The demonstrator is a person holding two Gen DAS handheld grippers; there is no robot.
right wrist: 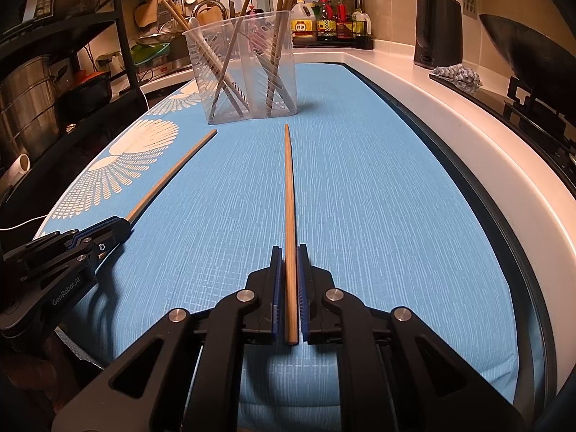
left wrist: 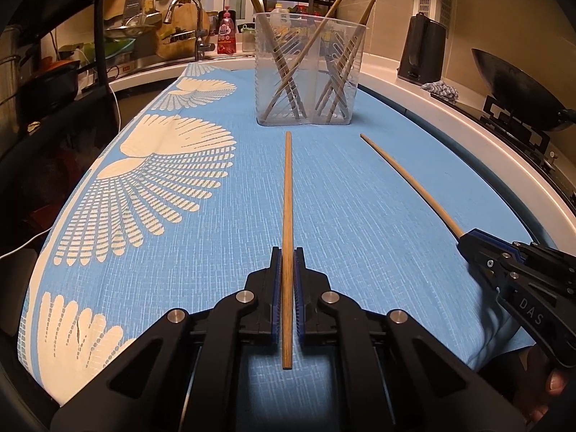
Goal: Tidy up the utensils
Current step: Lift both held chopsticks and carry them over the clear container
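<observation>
The left hand-held gripper [left wrist: 287, 255] is clamped on a darker chopstick [left wrist: 288, 194], and the right hand-held gripper [right wrist: 288, 252] on a paler chopstick [right wrist: 289, 194]. Both sticks point toward the far end of the bench [right wrist: 414, 82], over its blue cloth [left wrist: 360, 198]. The cloth between the sticks and toward the right edge lies bare. Near the far end stands a clear holder [left wrist: 309, 72] (two compartments), with several chopsticks leaning crossed in each.
</observation>
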